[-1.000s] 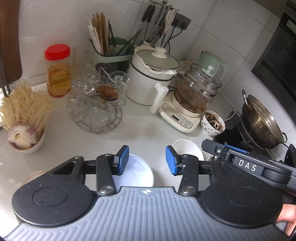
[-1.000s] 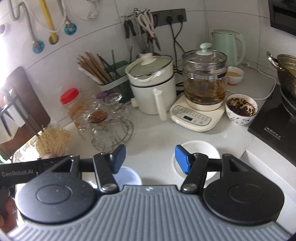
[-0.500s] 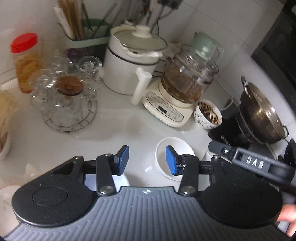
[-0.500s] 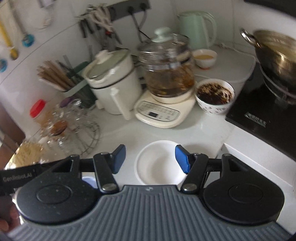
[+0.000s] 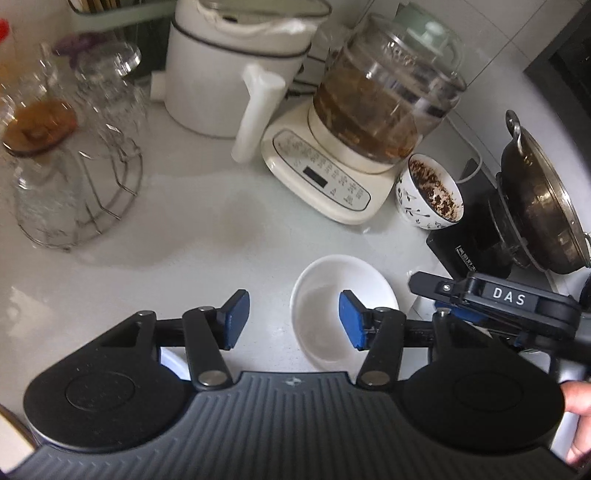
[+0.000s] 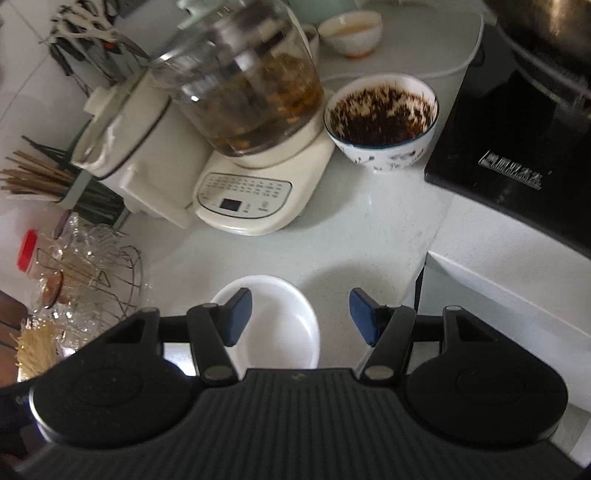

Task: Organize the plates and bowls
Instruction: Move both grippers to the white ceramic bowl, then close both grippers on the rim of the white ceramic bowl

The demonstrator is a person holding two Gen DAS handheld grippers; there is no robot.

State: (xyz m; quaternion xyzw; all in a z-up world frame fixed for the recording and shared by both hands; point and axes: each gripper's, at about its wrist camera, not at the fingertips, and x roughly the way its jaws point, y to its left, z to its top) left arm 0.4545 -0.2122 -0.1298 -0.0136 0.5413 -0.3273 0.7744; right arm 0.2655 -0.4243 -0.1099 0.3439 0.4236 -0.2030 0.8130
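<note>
A small empty white bowl (image 5: 325,295) sits on the white counter; in the right wrist view it (image 6: 280,325) lies low in the middle. My left gripper (image 5: 293,319) is open and empty, its right finger over the bowl. My right gripper (image 6: 301,315) is open and empty, its left finger over the bowl. The right gripper's body (image 5: 495,299) shows at the right of the left wrist view. A patterned bowl with dark contents (image 6: 382,122) stands beyond, also in the left wrist view (image 5: 430,195). A white plate edge (image 5: 171,363) peeks under my left finger.
A glass kettle on a cream base (image 6: 251,155), a white pot (image 5: 236,66), a wire rack of glasses (image 5: 74,177), a black induction cooker (image 6: 517,147) with a metal wok (image 5: 539,214), and a small cup bowl (image 6: 351,31) stand around.
Both grippers have moved right and forward toward the white bowl; the view now sits closer to the kettle and the patterned bowl. Both stay open.
</note>
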